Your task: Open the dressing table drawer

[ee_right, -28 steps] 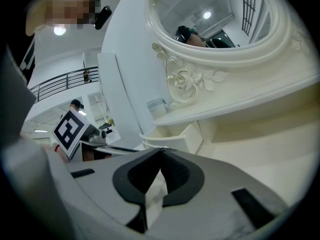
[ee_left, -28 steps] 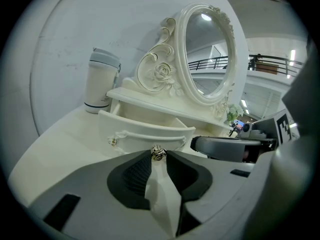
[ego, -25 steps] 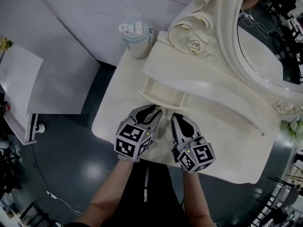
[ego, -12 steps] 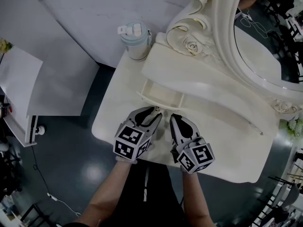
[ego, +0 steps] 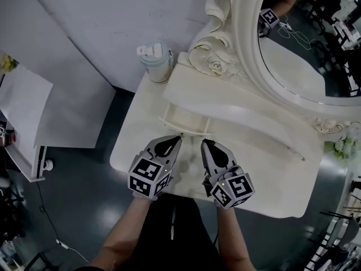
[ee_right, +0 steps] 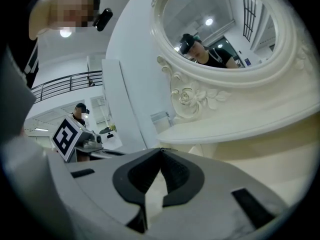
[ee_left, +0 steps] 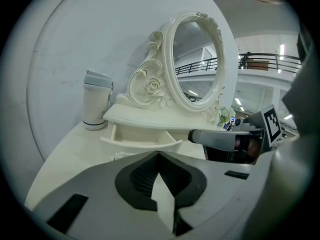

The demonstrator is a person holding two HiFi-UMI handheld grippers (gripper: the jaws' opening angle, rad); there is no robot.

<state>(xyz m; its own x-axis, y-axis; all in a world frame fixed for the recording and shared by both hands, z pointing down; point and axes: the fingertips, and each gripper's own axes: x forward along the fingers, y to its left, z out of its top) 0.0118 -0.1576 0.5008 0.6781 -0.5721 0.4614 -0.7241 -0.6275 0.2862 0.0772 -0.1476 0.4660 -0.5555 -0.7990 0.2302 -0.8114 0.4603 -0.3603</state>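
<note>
The cream dressing table (ego: pixel 138 130) carries a raised shelf under an ornate oval mirror (ego: pixel 299 55). Its small drawer (ego: pixel 185 120) stands pulled out from under the shelf, and in the left gripper view the drawer (ee_left: pixel 142 136) shows an empty inside. My left gripper (ego: pixel 179 136) hovers just in front of the drawer's front edge, jaws shut with nothing between them (ee_left: pixel 159 153). Beside it on the right, my right gripper (ego: pixel 203 141) is also shut and empty (ee_right: pixel 160 149), pointing at the shelf.
A pale lidded tumbler (ego: pixel 155 61) stands at the table's back left corner, also seen in the left gripper view (ee_left: pixel 96 100). White panels (ego: pixel 73 95) lean to the left of the table. Flowers (ego: pixel 344 148) sit at the far right. Dark floor surrounds the table.
The left gripper's jaws, spread near the drawer front before, have closed. Both grippers have risen a little and drawn slightly back. The drawer stays pulled out.
</note>
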